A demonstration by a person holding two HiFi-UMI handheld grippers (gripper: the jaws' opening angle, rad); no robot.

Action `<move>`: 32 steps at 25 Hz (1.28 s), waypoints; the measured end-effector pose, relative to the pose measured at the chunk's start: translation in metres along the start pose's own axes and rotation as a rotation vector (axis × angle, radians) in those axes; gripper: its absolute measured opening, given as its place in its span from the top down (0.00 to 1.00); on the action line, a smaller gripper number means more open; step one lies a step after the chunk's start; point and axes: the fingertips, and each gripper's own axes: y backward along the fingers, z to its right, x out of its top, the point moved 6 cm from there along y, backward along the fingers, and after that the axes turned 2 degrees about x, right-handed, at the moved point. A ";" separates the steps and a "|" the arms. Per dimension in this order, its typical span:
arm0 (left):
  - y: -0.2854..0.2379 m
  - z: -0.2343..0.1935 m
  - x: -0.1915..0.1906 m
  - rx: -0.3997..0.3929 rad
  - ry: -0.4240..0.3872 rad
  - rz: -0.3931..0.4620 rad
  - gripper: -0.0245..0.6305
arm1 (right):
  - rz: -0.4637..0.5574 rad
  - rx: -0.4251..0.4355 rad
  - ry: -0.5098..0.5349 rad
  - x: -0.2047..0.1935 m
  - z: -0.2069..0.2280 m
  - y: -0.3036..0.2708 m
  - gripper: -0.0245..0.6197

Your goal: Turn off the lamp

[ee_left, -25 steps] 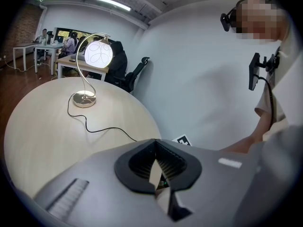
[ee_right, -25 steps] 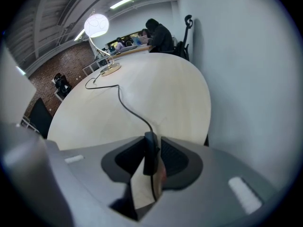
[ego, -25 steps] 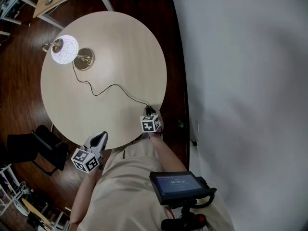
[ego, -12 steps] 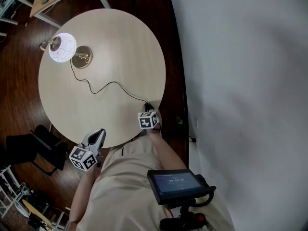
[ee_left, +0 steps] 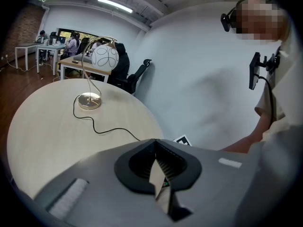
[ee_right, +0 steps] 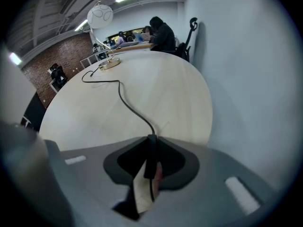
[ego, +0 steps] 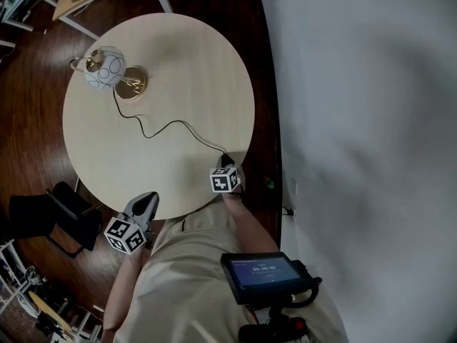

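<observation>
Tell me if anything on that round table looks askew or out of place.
Nothing stands out. The lamp stands upright and unlit on the table. Its cord trails loosely to the right gripper, whose jaws are closing on the inline switch.

Round table with lamp, cord

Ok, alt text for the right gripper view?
The right gripper is closing its jaws on the black cord switch at the near edge of the round table. Its cord snakes away to the unlit globe lamp.
</observation>
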 end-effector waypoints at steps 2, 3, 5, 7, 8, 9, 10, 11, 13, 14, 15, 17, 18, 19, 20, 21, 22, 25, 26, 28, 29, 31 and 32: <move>0.003 -0.003 0.000 0.004 0.004 0.001 0.96 | -0.002 -0.003 -0.004 0.000 -0.001 0.000 0.86; 0.005 -0.005 -0.001 0.006 0.003 0.001 0.96 | -0.003 -0.005 -0.005 0.001 -0.002 -0.001 0.86; 0.006 -0.008 -0.001 0.010 0.003 0.004 0.96 | -0.003 -0.011 -0.003 0.000 -0.002 -0.002 0.86; 0.008 -0.010 -0.001 0.014 0.009 0.011 0.96 | -0.004 -0.016 0.003 0.001 -0.002 -0.003 0.85; 0.008 -0.011 0.000 0.015 0.012 0.014 0.96 | -0.006 -0.018 0.008 0.001 -0.002 -0.004 0.85; 0.008 -0.011 0.000 0.015 0.012 0.017 0.96 | -0.010 -0.019 0.014 0.001 -0.002 -0.004 0.85; 0.008 -0.012 0.000 0.015 0.011 0.021 0.96 | -0.011 -0.017 0.018 0.001 -0.002 -0.004 0.84; 0.009 -0.012 0.000 0.014 0.011 0.026 0.96 | -0.008 -0.014 0.019 0.001 -0.002 -0.003 0.84; 0.011 -0.012 0.002 0.014 0.010 0.042 0.96 | 0.017 -0.008 0.018 0.006 -0.001 0.002 0.80; 0.012 -0.011 0.003 0.014 0.010 0.054 0.96 | 0.035 -0.008 0.021 0.009 0.001 0.006 0.77; 0.013 -0.011 0.004 0.015 0.010 0.067 0.96 | 0.052 -0.009 0.028 0.014 0.002 0.009 0.74; 0.014 -0.012 0.006 0.017 0.012 0.098 0.96 | 0.076 -0.007 0.051 0.025 0.002 0.014 0.73; 0.016 -0.013 0.006 0.018 0.016 0.112 0.96 | 0.086 -0.005 0.064 0.030 0.001 0.016 0.73; 0.017 -0.015 0.005 0.017 0.020 0.125 0.96 | 0.095 -0.003 0.077 0.034 -0.001 0.019 0.73; 0.019 -0.016 0.003 0.013 0.023 0.136 0.96 | 0.105 -0.003 0.091 0.038 -0.003 0.022 0.74; 0.021 -0.017 0.001 0.008 0.024 0.146 0.96 | 0.117 -0.005 0.104 0.041 -0.004 0.027 0.74; 0.024 -0.018 0.000 0.003 0.024 0.158 0.96 | 0.132 -0.009 0.115 0.045 -0.005 0.032 0.74; 0.037 -0.025 0.000 -0.008 0.012 0.199 0.96 | 0.182 -0.024 0.129 0.060 -0.009 0.049 0.74; 0.044 -0.029 -0.001 -0.009 0.008 0.211 0.96 | 0.195 -0.031 0.123 0.063 -0.011 0.056 0.74; 0.060 -0.034 -0.005 -0.010 0.009 0.229 0.96 | 0.216 -0.043 0.092 0.066 -0.015 0.074 0.74; 0.069 -0.036 -0.009 -0.010 0.013 0.236 0.96 | 0.228 -0.048 0.073 0.068 -0.018 0.083 0.75; 0.082 -0.043 -0.016 -0.010 0.024 0.253 0.96 | 0.259 -0.055 0.046 0.073 -0.025 0.098 0.76; 0.087 -0.047 -0.020 -0.010 0.029 0.264 0.96 | 0.274 -0.059 0.040 0.076 -0.029 0.102 0.77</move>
